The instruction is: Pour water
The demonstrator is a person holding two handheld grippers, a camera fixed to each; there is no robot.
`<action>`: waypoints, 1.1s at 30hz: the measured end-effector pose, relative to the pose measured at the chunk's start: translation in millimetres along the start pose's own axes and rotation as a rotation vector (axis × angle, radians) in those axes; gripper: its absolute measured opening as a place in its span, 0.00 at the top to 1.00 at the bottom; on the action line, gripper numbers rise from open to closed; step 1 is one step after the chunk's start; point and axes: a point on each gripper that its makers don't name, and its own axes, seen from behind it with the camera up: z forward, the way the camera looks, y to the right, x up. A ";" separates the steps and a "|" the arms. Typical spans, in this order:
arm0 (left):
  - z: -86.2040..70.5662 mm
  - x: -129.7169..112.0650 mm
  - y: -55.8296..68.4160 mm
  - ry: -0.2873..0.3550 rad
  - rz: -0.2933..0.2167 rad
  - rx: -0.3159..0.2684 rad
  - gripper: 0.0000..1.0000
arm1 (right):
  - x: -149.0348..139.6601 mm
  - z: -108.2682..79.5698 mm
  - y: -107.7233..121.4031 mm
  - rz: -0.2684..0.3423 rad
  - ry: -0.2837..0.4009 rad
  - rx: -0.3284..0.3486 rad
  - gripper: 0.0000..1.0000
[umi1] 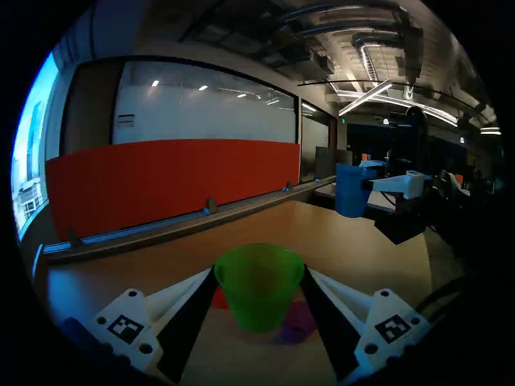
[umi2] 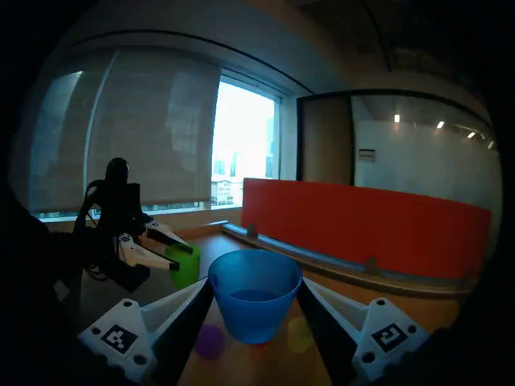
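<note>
Green plastic sits at the lower centre of the left gripper view: the green cup (umi1: 261,302) stands upright between the two fingers of the left gripper (umi1: 258,276), its rim level with their tips. The black inner pads (umi1: 205,296) press on both sides of the cup just under the rim, so the claw is closed down to the cup's width and holding it. The wooden table (umi1: 335,244) spreads behind the cup toward a red panel (umi1: 174,180) across the left half of the frame.

At the right middle of the same view, well apart from the green cup, the blue cup (umi1: 351,190) hangs upright above the far table edge, gripped from the right by the right gripper (umi1: 370,186).

In the right gripper view the blue cup fills the lower centre, clamped between that claw's two fingers in the same way, both pads against its sides near the rim. A darker level of water shows inside it, part way up. At the left middle of this frame, the green cup shows in the left gripper's fingers, low over the table.
</note>
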 end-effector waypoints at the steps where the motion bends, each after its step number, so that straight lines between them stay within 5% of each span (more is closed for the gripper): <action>1: 0.2 0.1 0.2 0.000 0.000 -0.001 0.11 | 1.0 0.5 -0.1 0.001 0.004 0.000 0.09; 24: 1.4 -3.1 11.3 0.010 0.029 -0.015 0.11 | 16.3 4.1 -2.6 -0.026 0.040 0.012 0.10; 33: -0.2 -5.4 21.7 0.041 -0.008 -0.041 0.11 | 19.8 8.2 -9.8 -0.086 0.031 0.033 0.10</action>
